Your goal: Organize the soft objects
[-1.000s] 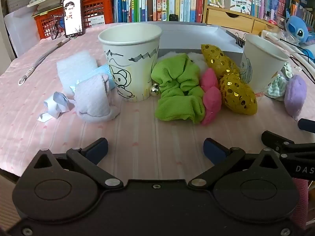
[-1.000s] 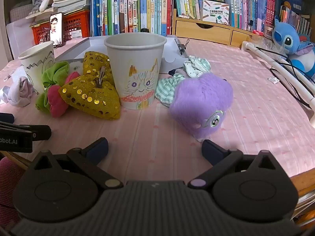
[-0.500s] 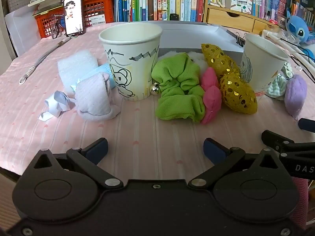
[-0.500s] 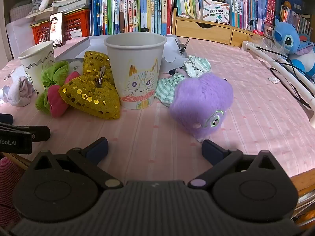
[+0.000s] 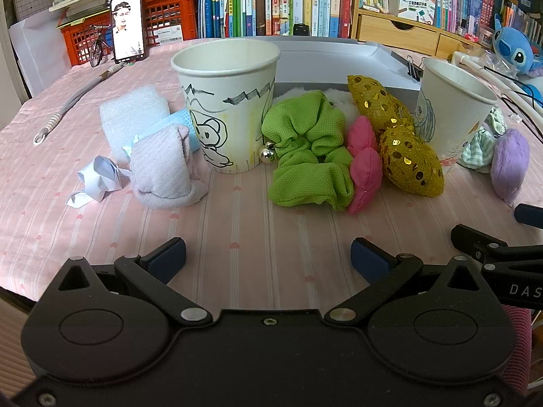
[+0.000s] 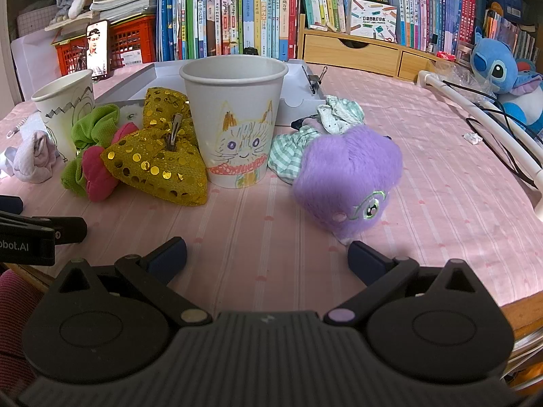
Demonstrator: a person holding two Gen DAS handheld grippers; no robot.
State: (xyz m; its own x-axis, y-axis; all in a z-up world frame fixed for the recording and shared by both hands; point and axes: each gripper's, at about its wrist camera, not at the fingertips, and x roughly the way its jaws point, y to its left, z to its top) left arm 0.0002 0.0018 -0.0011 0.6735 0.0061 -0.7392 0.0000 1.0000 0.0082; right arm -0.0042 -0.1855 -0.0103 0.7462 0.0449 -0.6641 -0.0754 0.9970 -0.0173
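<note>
The left gripper (image 5: 268, 254) hangs low over the pink tablecloth (image 5: 237, 224), fingers spread wide and empty; at its 12 o'clock stands the mouse-drawn paper cup (image 5: 225, 101), with a lilac sock (image 5: 163, 169) at 11 and a green scrunchie (image 5: 305, 159) at 1, touching a pink cushion (image 5: 364, 169) and a gold sequin bow (image 5: 407, 159); the right gripper (image 6: 266, 254) is likewise wide and empty, the cat-drawn cup (image 6: 234, 118) at 12, a purple plush (image 6: 346, 176) at 1, just beside what may be a checked cloth (image 6: 288, 152).
</note>
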